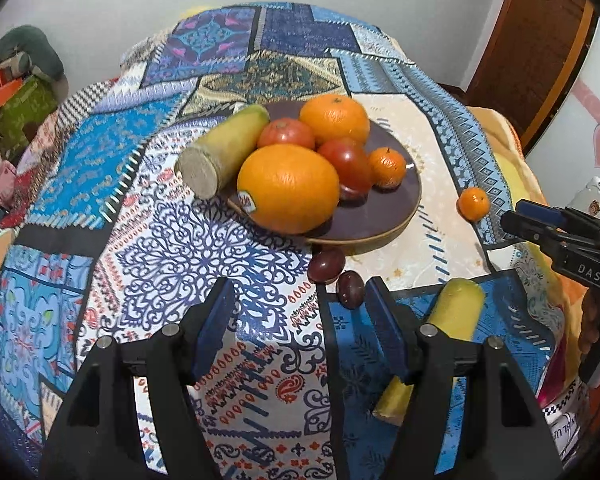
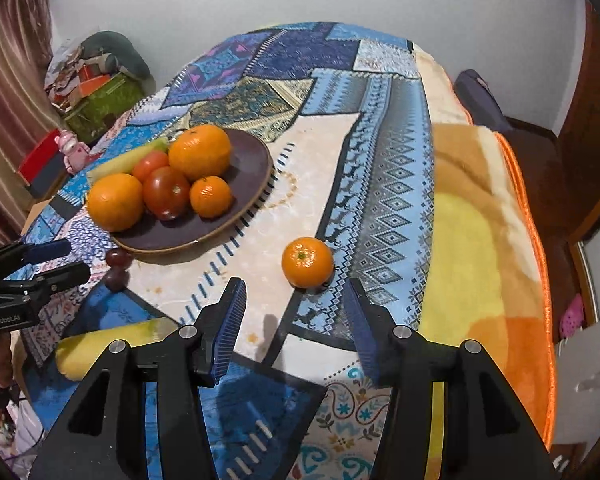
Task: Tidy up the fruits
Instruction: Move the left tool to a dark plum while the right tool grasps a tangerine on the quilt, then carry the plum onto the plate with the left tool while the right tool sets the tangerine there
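A dark purple plate (image 1: 396, 208) (image 2: 252, 160) on the patterned cloth holds two big oranges (image 1: 288, 188) (image 2: 115, 201), two tomatoes (image 1: 350, 162) (image 2: 166, 192), a small mandarin (image 1: 387, 167) (image 2: 211, 196) and a cut yellow-green fruit piece (image 1: 220, 148). A loose mandarin (image 1: 473, 203) (image 2: 307, 262) lies on the cloth just beyond my right gripper (image 2: 296, 312), which is open and empty. Two dark plums (image 1: 327, 265) (image 2: 118, 258) lie in front of the plate, just past my open, empty left gripper (image 1: 300, 312). Another yellow fruit piece (image 1: 458, 312) (image 2: 100, 344) lies beside the left gripper's right finger.
The cloth-covered table (image 2: 380, 184) drops off to the right onto an orange and yellow blanket (image 2: 480, 240). Boxes and clutter (image 2: 96, 92) stand by the far left wall. A wooden door (image 1: 540, 48) is at the right.
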A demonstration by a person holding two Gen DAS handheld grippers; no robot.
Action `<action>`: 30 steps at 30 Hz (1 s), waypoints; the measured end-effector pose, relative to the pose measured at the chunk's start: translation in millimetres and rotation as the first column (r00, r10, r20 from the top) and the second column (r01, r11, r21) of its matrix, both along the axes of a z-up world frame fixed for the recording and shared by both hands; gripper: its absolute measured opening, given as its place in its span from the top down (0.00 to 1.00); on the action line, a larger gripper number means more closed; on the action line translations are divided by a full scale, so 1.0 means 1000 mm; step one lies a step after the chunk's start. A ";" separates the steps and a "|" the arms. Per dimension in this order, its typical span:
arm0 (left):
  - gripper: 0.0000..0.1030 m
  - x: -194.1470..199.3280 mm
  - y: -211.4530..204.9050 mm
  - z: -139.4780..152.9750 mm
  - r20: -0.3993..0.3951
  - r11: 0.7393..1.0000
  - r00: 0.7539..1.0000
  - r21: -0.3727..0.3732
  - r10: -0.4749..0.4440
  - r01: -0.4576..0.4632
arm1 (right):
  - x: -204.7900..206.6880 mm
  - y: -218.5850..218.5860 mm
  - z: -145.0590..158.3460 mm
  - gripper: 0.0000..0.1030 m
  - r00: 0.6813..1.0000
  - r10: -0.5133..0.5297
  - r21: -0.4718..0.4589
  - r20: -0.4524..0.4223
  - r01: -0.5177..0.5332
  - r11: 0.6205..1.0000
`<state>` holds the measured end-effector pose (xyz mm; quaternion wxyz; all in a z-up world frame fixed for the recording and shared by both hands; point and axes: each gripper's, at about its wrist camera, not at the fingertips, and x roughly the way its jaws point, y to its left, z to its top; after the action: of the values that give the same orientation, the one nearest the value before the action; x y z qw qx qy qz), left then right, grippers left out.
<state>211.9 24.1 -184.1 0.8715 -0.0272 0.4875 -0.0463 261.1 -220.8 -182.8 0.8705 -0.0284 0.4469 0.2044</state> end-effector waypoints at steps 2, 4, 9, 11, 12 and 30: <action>0.41 0.004 0.003 -0.004 -0.008 1.000 1.000 -0.010 0.005 -0.005 | 0.002 -0.001 -0.004 0.54 1.000 -0.003 0.004 -0.008 0.003 1.000; 0.49 0.008 0.004 -0.006 -0.016 1.000 1.000 -0.015 0.000 0.000 | 0.007 0.000 -0.008 0.54 1.000 -0.007 0.011 -0.017 0.008 1.000; 0.55 0.016 0.002 -0.012 -0.029 1.000 0.999 -0.004 -0.018 0.018 | 0.014 0.006 -0.021 0.54 0.999 -0.001 0.004 -0.035 0.002 1.000; 0.55 0.018 0.000 -0.013 -0.030 1.000 0.999 -0.002 -0.026 0.026 | 0.016 0.008 -0.025 0.54 0.999 0.003 0.000 -0.043 -0.003 1.000; 0.55 0.020 0.000 -0.014 -0.029 1.000 0.999 -0.002 -0.029 0.029 | 0.017 0.008 -0.026 0.54 0.999 0.003 -0.001 -0.043 -0.003 1.000; 0.81 0.030 -0.014 -0.018 -0.031 0.997 0.997 -0.032 -0.076 0.075 | 0.019 0.013 -0.026 0.68 0.999 0.025 0.011 -0.026 -0.025 1.000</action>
<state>242.2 10.1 -201.8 0.8606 -0.0228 0.5014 -0.0863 279.7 -207.5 -208.5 0.8620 -0.0267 0.4570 0.2179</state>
